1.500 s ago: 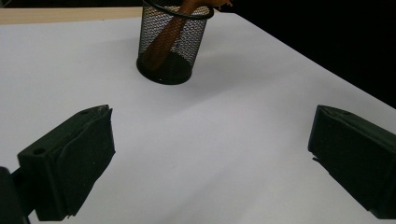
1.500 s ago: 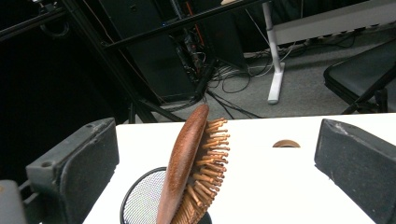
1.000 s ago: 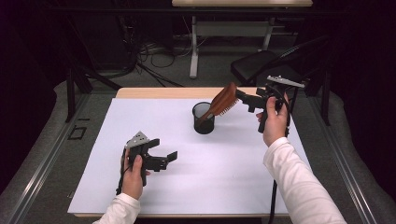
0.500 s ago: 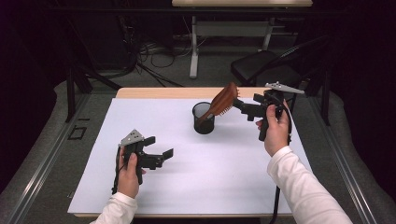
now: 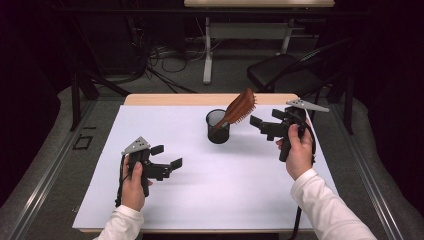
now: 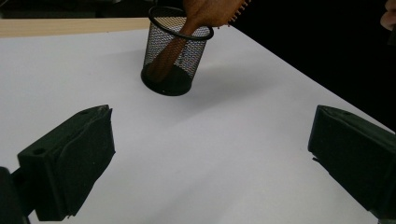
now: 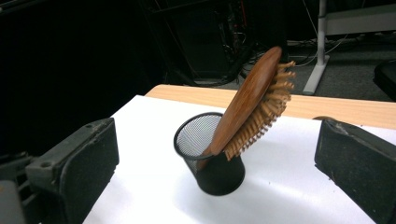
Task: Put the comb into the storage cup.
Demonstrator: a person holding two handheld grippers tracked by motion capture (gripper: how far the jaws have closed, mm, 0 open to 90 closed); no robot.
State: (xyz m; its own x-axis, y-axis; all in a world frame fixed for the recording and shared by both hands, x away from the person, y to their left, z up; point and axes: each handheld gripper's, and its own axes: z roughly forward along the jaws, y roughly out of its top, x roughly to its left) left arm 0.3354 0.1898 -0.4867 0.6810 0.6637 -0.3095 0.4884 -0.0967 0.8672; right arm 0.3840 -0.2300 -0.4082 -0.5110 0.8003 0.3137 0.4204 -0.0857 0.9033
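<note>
White table [image 5: 200, 210], unlabelled hairbrush [image 5: 239, 107] in mesh cup [image 5: 218, 127], both grippers' fingers apart, empty

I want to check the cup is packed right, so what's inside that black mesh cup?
The wooden hairbrush stands handle-down inside the black mesh cup, leaning on its rim, its bristled head sticking out above. The handle's tip shows dimly through the mesh; whether anything else lies on the cup's floor cannot be told.

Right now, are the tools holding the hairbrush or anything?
No. Both tools, left and right, are open and empty; the hairbrush leans handle-down in the mesh cup.
</note>
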